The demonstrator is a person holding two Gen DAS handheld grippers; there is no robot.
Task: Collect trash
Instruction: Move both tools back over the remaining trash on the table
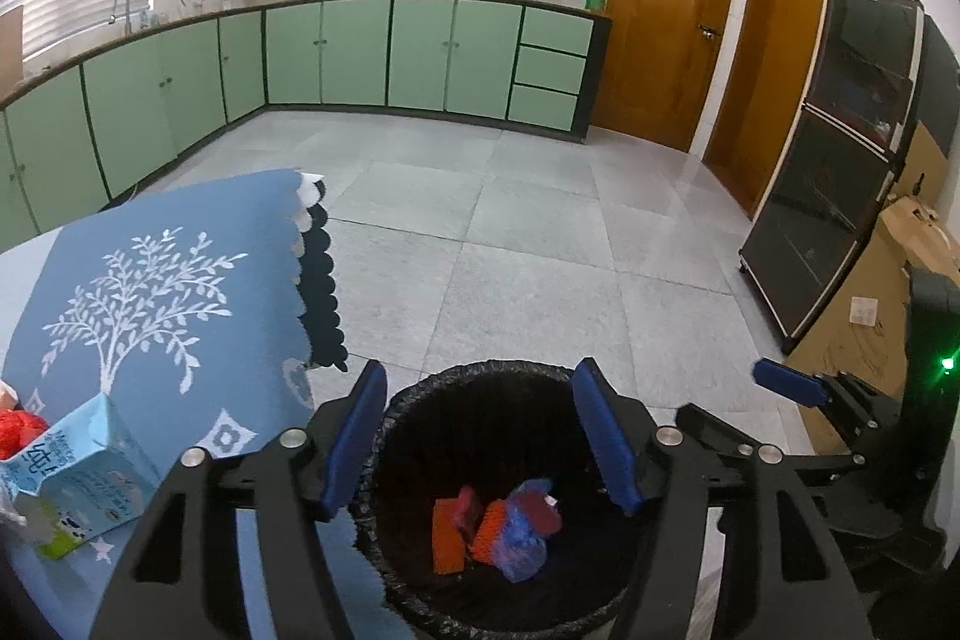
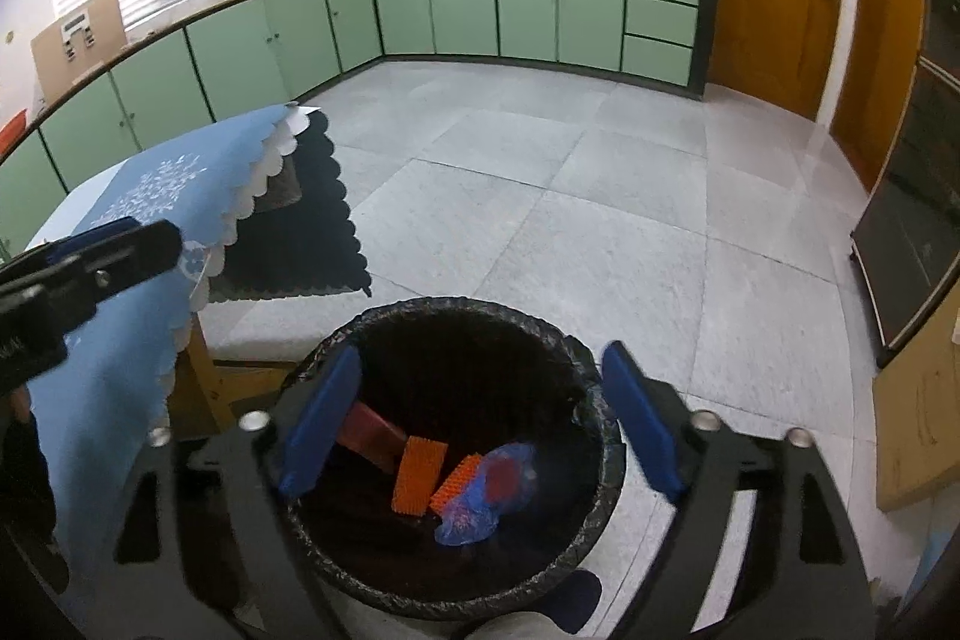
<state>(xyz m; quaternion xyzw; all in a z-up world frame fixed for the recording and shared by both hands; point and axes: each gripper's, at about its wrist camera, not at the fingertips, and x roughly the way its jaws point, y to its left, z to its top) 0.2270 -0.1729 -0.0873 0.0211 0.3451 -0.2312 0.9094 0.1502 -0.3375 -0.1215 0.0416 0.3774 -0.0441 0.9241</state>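
In the left wrist view, the left tongs (image 1: 480,436) stand apart over the mouth of the trash bin (image 1: 420,589), with nothing between their blue pads (image 1: 354,436). The bin, lined with a black bag, fills the lower centre of the frame. At its bottom lie an orange piece (image 1: 447,535), a red scrap and a crumpled blue plastic bag (image 1: 522,535). At the lower left, on the bench (image 1: 150,280) under its blue cloth, lies a torn milk carton (image 1: 78,478) beside something red at the frame edge. The right tongs (image 1: 786,382) show at the right edge.

In the right wrist view, the right tongs (image 2: 480,421) also gape wide and empty above the same bin (image 2: 594,514). Inside it lie two orange ridged pieces (image 2: 417,472), a red box and the blue bag (image 2: 486,496). The left tongs (image 2: 120,244) reach in at the left edge, in front of the blue cloth.
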